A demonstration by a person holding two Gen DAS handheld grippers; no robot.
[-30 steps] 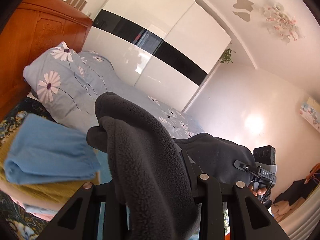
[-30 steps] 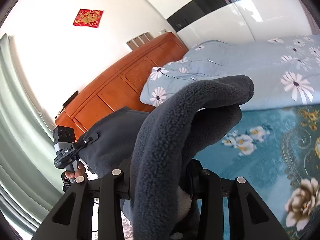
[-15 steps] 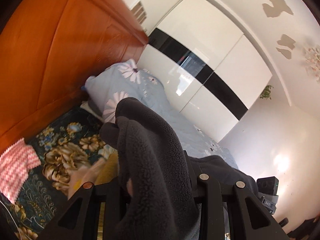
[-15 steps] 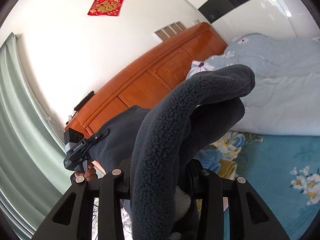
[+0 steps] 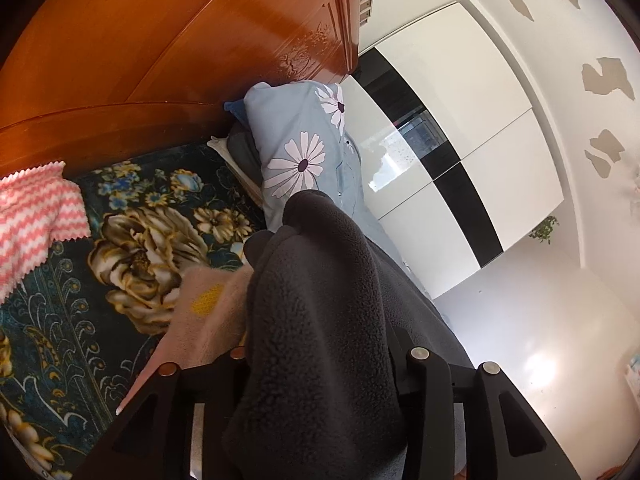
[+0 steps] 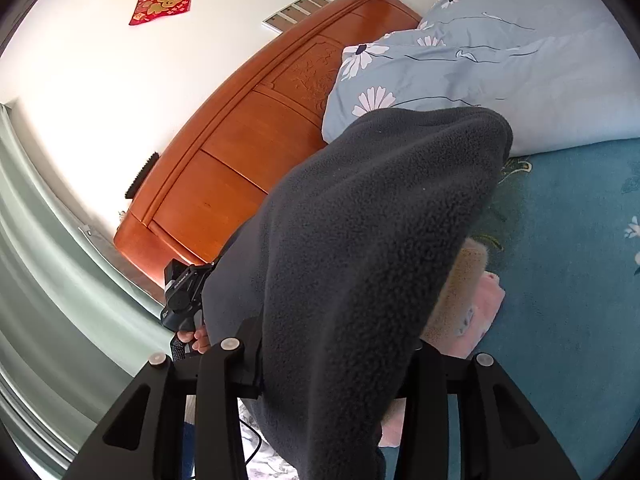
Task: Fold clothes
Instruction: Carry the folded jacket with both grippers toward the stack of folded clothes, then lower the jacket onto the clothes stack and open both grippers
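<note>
One dark grey fleece garment [image 5: 320, 320] hangs above the bed, bunched thickly between the fingers of both tools. The left hand-held gripper [image 5: 320, 364] is clamped on one thick fold of it, the fleece spilling forward over the fingers; the right hand-held gripper [image 6: 324, 356] grips another fold [image 6: 372, 240] of the same garment in the same way. In the right wrist view the left tool's body [image 6: 182, 296] shows at the garment's far side, with fingertips of the person's hand around its handle.

Just below the fleece lies a stack of two folded pieces: a beige fuzzy knit [image 6: 460, 292] on a pale pink one [image 6: 486, 312]; the left view shows the beige knit with one yellow patch [image 5: 208, 304]. They rest on a dark teal floral bedspread [image 5: 132, 240]. One pink-and-white zigzag cloth [image 5: 32, 220] lies farther off, near the orange wooden headboard [image 5: 180, 40]. One light blue daisy-print pillow [image 5: 304, 152] leans beside the headboard, next to a white-and-black glossy wardrobe [image 5: 460, 128]. One red square paper decoration [image 6: 162, 2] hangs on the white wall.
</note>
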